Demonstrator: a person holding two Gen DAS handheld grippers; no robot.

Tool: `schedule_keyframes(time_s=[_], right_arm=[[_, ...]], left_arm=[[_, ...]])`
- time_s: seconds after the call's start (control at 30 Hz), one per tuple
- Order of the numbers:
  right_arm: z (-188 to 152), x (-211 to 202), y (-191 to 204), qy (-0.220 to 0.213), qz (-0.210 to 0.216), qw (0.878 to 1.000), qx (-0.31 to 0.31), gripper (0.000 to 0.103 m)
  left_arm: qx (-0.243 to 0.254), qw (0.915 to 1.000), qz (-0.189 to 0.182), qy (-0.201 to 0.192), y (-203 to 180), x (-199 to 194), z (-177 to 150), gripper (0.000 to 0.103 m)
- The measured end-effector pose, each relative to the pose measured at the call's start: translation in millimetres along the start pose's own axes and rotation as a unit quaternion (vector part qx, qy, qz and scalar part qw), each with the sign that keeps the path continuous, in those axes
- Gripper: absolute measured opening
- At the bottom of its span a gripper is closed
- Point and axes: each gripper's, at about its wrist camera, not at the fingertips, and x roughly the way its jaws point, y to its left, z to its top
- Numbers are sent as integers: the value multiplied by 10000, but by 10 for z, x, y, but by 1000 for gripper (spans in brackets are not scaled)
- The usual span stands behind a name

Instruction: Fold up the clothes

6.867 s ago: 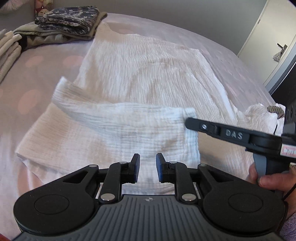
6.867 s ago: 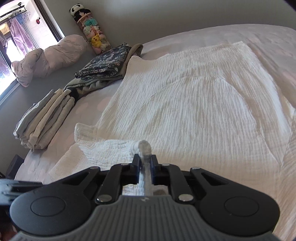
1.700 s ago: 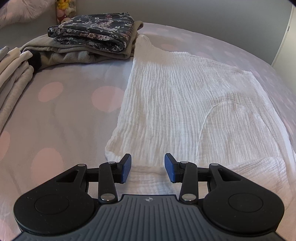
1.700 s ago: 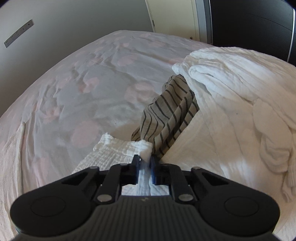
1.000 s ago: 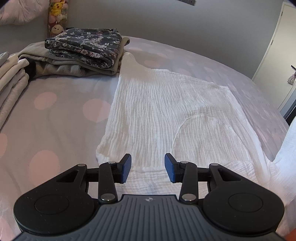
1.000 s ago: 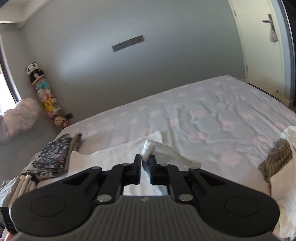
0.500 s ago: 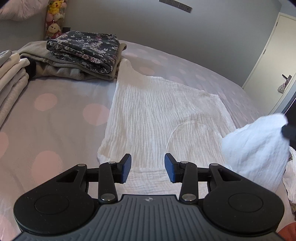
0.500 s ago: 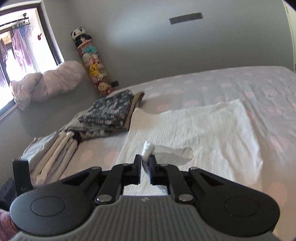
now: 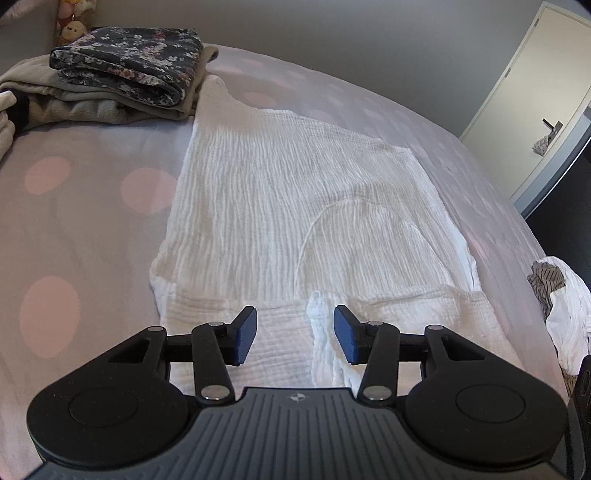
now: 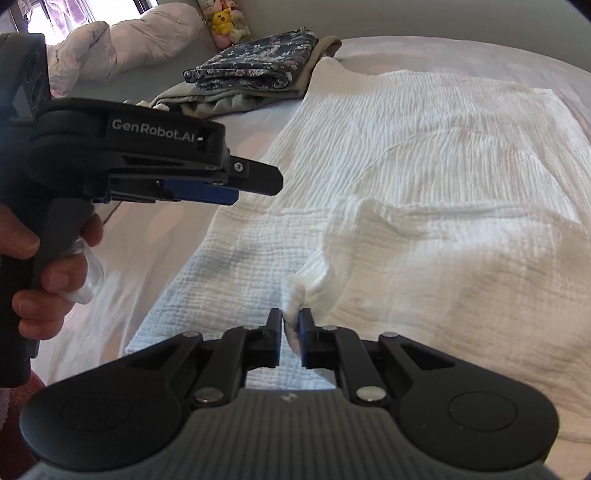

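Note:
A white crinkled garment (image 9: 280, 199) lies flat on the spotted bed, with its near part folded over in a band (image 9: 406, 314). My right gripper (image 10: 289, 325) sits low over that fold. Its jaws are opening, and the bunched sleeve corner (image 10: 295, 291) still stands between them, leaning on the right pad without being pinched. My left gripper (image 9: 295, 319) hovers over the near hem, its jaws opening with nothing clamped; the same cloth tip (image 9: 316, 306) lies below the gap. In the right wrist view the left gripper (image 10: 255, 181) shows side-on, held by a hand (image 10: 51, 273).
A folded floral garment (image 9: 129, 70) tops an olive pile (image 9: 74, 107) at the far left of the bed (image 9: 85, 206). A heap of unfolded white and striped clothes (image 9: 565, 314) lies at the right edge. Plush toys (image 10: 225, 18) and a pink bundle (image 10: 122, 48) sit beyond.
The right gripper swung in from the right and came down, laying the sleeve across the garment's near part, and its jaws have parted slightly. The left jaws have widened.

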Motion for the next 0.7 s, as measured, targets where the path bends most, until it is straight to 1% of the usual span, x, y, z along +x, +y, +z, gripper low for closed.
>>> schedule_keyframes(time_s=[0.07, 0.13, 0.17, 0.23, 0.33, 0.43, 0.5, 0.57, 0.63, 0.7], right_arm=[[-14, -36, -41, 3, 98, 10000, 12, 21], [-28, -129, -67, 0, 133, 9999, -76, 26], [-30, -196, -92, -23, 145, 9998, -135, 32], [-32, -349, -167, -104, 129, 9995, -257, 35], [0, -603, -437, -235, -270, 9990, -252, 35], [93, -817, -881, -301, -906, 9954, 121, 35], [210, -935, -1242, -352, -1414, 9882, 480, 35], [333, -1013, -1643, -344, -1912, 9769, 886, 35], [448, -1020, -2017, -282, -2064, 9698, 1269, 35], [555, -977, -2317, -177, -2070, 9657, 1558, 35]], left_arm=[[65, 10000, -16, 39, -43, 60, -19, 45], [131, 9999, -6, 25, -95, 119, -29, 45], [166, 9999, 23, -3, -121, 149, -26, 45], [210, 9997, 94, -42, -170, 219, -8, 46], [156, 9998, 131, -2, -224, 336, 9, 46], [85, 9998, 102, 132, -290, 455, -1, 45], [193, 9994, 179, 233, -360, 531, -24, 44], [339, 9985, 317, 290, -419, 582, -55, 44], [440, 9976, 397, 347, -447, 622, -80, 44], [504, 9970, 446, 391, -467, 658, -98, 43]])
